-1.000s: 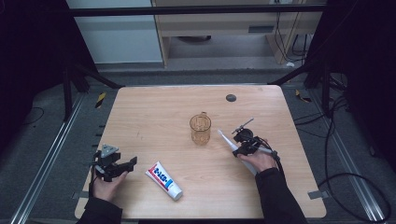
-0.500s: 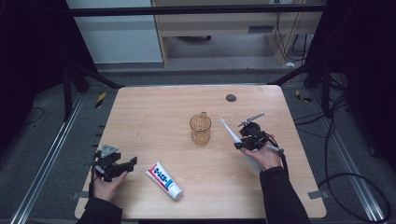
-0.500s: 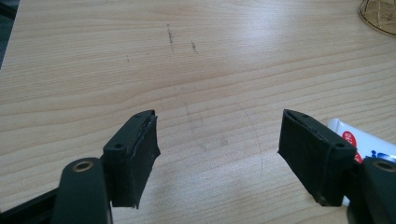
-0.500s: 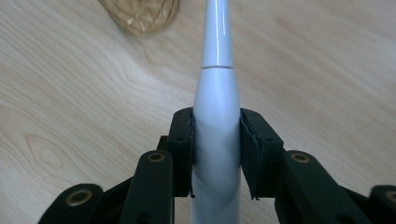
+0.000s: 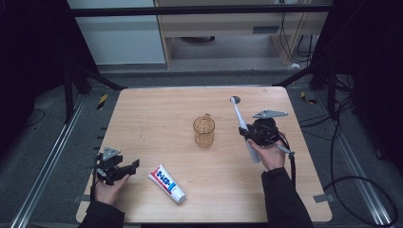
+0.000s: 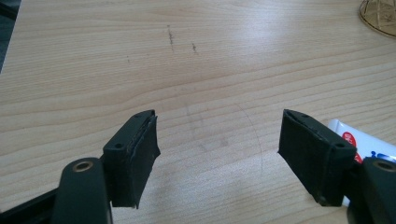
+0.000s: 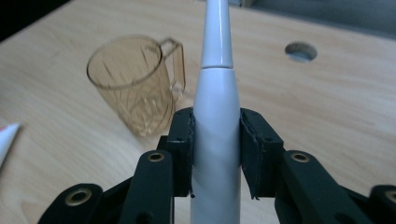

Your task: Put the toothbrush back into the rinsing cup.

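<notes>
Right claw (image 7: 215, 154) was clamped on the white toothbrush (image 7: 215, 116), long axis running straight out past its tips, amber cup (image 7: 135, 84) just ahead-left. Left claw (image 6: 219, 154) sat wide open, holding nothing, toothpaste tube (image 6: 359, 140) beside it.

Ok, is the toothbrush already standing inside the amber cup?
No: the right tongs grip the toothbrush above the table, beside the cup.

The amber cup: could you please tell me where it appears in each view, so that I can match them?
High view: the amber cup stands mid-table, left of the toothbrush.
Left gripper view: only its edge at the top right corner.
Right gripper view: upper left, beside the toothbrush.
Shared landmark: the toothpaste tube, also in the left gripper view.
</notes>
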`<state>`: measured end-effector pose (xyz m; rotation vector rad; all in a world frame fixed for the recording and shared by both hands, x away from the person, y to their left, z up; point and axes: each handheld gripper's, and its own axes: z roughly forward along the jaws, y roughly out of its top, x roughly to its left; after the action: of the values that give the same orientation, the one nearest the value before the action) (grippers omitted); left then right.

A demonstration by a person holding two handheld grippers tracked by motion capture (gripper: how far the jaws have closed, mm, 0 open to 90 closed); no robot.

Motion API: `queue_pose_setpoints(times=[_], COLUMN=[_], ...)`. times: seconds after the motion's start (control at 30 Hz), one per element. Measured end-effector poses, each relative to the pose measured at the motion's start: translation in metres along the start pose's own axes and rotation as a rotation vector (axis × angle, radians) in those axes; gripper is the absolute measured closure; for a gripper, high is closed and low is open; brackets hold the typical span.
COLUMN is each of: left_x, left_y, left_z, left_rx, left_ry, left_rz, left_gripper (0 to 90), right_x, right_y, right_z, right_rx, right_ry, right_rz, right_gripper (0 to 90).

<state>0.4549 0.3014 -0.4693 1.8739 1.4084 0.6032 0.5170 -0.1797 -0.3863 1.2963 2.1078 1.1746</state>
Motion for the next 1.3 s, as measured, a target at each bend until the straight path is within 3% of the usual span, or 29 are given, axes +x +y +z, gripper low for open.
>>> queue_pose_setpoints(times=[0.23, 0.6, 1.3], left_x=[0.000, 0.001, 0.001], left_y=[0.000, 0.000, 0.000], left_z=[0.000, 0.000, -0.001], left_rx=[-0.001, 0.002, -0.002], left_ry=[-0.001, -0.002, -0.007], left_rz=[-0.001, 0.000, -0.002], left_gripper=[27.5, 27.5, 27.5], right_x=[0.002, 0.013, 0.030], right_y=[0.009, 0.022, 0.045], right_z=[-0.009, -0.007, 0.015], right_rx=[-0.162, -0.315, -0.456], right_ry=[-0.020, -0.045, -0.062], right_rz=[0.044, 0.059, 0.063], right_gripper=[67.1, 67.1, 67.1])
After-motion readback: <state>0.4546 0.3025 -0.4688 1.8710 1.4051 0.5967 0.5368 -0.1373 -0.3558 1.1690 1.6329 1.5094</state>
